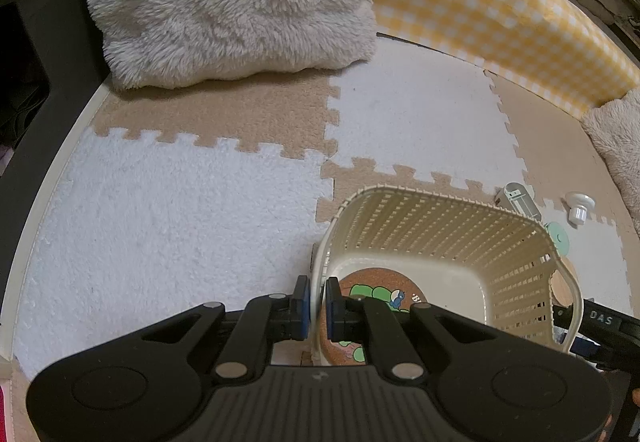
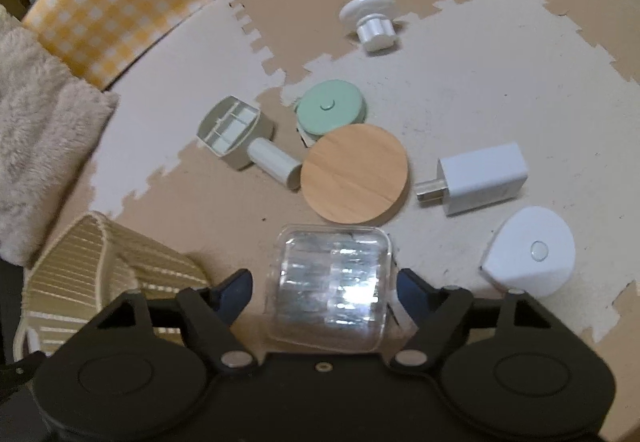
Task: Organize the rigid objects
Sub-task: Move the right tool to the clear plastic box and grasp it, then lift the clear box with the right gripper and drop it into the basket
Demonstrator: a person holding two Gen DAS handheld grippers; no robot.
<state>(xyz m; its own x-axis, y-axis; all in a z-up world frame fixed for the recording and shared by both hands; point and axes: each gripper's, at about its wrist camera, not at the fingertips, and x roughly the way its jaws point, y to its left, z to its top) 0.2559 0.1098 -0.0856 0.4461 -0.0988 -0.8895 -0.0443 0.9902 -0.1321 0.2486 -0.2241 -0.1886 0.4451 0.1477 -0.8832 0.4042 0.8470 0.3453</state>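
My left gripper (image 1: 317, 300) is shut on the near rim of a cream slatted basket (image 1: 440, 218). A cork coaster with a green cartoon (image 1: 376, 290) lies inside it. In the right wrist view a clear plastic box (image 2: 330, 282) sits on the mat between the fingers of my right gripper (image 2: 324, 286). The jaws are open, with a gap showing at the left finger (image 2: 236, 292). Beyond the box lie a round wooden disc (image 2: 354, 172), a mint green round case (image 2: 330, 110), a white charger plug (image 2: 480, 178), a white rounded device (image 2: 528, 256), a white knob (image 2: 370, 18) and a beige handled piece (image 2: 236, 134).
The floor is a beige and white puzzle mat (image 1: 180, 202). A fluffy cream cushion (image 1: 232, 2) lies at the back, beside a yellow checked padded wall (image 1: 500, 14). The basket (image 2: 100, 262) stands just left of my right gripper. A raised white border (image 1: 60, 146) edges the mat's left side.
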